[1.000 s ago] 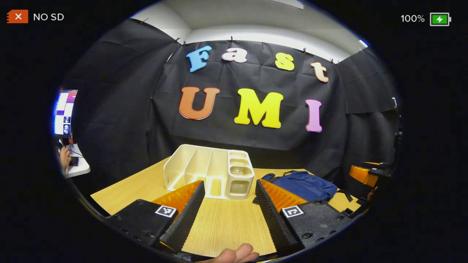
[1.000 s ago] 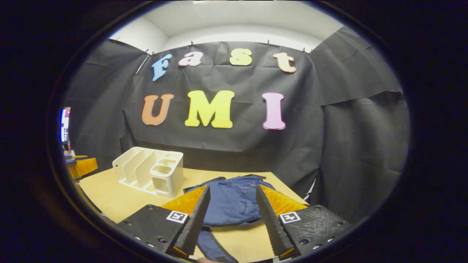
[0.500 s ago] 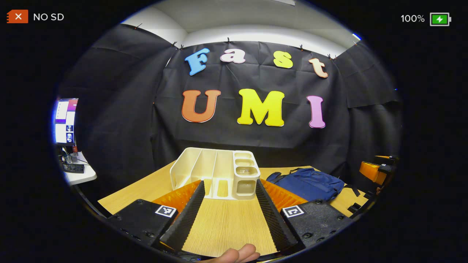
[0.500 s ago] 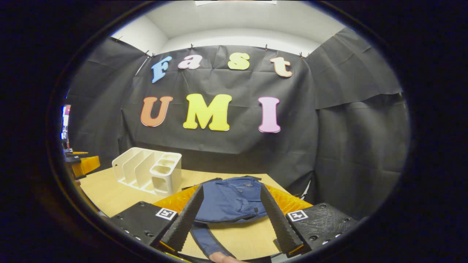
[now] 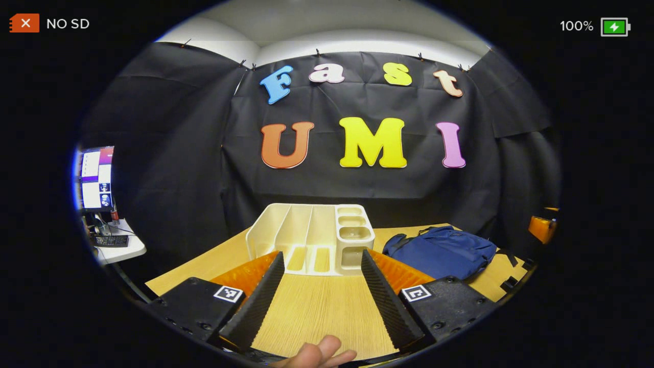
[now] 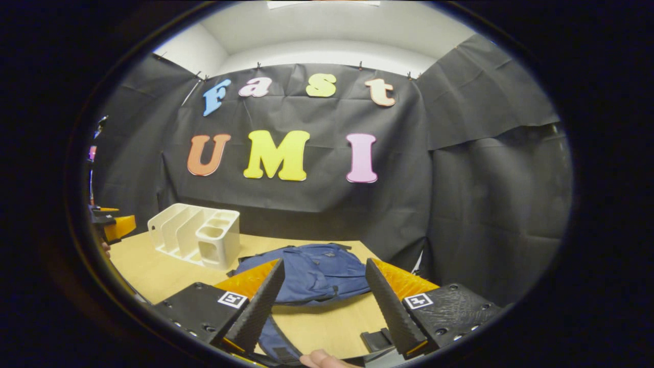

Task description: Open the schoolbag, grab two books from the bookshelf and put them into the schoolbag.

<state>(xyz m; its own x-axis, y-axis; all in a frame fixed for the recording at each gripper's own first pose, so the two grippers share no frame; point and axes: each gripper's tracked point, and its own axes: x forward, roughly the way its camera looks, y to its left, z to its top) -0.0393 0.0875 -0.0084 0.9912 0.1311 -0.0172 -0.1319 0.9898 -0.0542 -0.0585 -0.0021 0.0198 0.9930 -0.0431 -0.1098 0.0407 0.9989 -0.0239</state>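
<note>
A blue schoolbag lies flat and zipped on the wooden table, to the right of a white bookshelf organiser whose slots hold no books. My left gripper is open above the table, just short of the organiser. In the right gripper view the schoolbag lies just ahead of my right gripper, which is open with nothing between its fingers. The organiser stands to its left. The other gripper is at the far left edge of that view.
A side desk with a monitor and keyboard stands off the table's left. Black cloth closes the back and right sides. A schoolbag strap trails toward the front edge. A fingertip sits at the bottom of the left gripper view.
Both grippers drifted slightly: the organiser moved to sit centred between the left fingers, and the schoolbag shifted left in the right gripper view. Both stayed open.
</note>
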